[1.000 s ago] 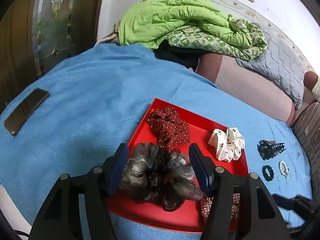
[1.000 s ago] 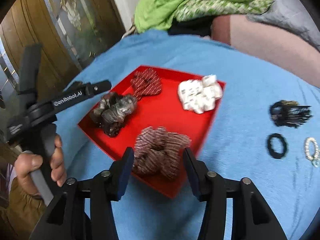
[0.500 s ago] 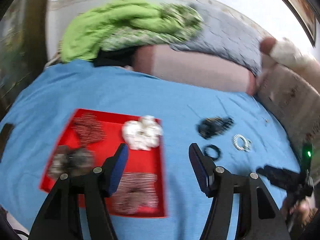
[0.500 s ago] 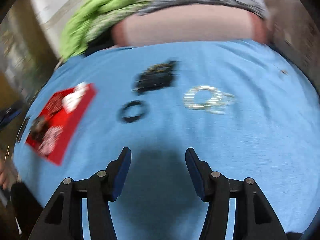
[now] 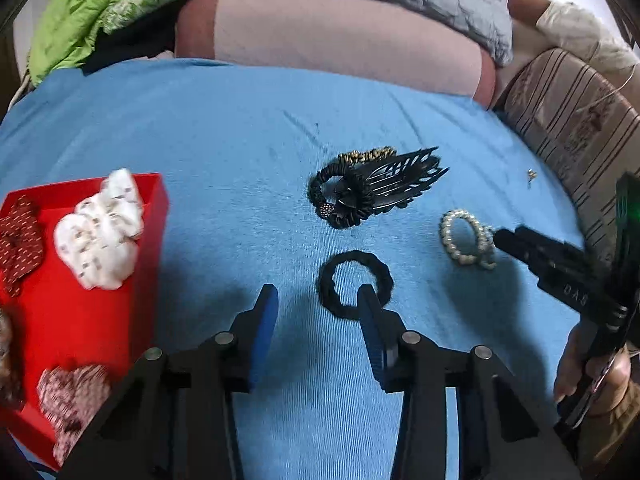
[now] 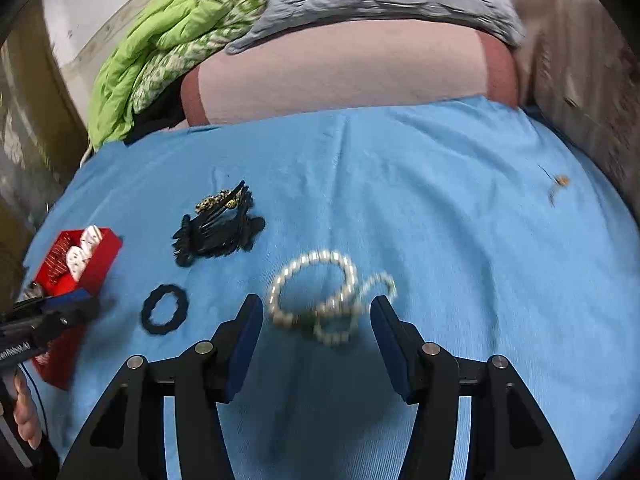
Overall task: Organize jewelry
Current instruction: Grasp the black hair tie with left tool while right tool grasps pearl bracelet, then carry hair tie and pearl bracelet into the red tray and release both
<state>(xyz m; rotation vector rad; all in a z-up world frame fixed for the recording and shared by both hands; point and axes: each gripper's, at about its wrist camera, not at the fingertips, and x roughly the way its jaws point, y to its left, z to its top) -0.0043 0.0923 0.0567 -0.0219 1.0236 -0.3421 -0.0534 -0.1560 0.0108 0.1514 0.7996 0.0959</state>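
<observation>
Two hand-held grippers, both apart: left hand-held gripper (image 5: 318, 302) closing just short of black hair tie (image 5: 355, 283); right hand-held gripper (image 6: 316, 316) straddling pearl bracelet (image 6: 320, 296).

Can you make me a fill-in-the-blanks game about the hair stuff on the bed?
1. The tray holding the white scrunchie is ____ in colour.
2. The bracelet lying in front of the right hand-held gripper is made of small white ____.
3. The plain black hair tie near the left hand-held gripper lies on a ____ cloth.
4. The black hair claw lies ____ the tray, not in it.

Missing words: red; beads; blue; outside
</observation>
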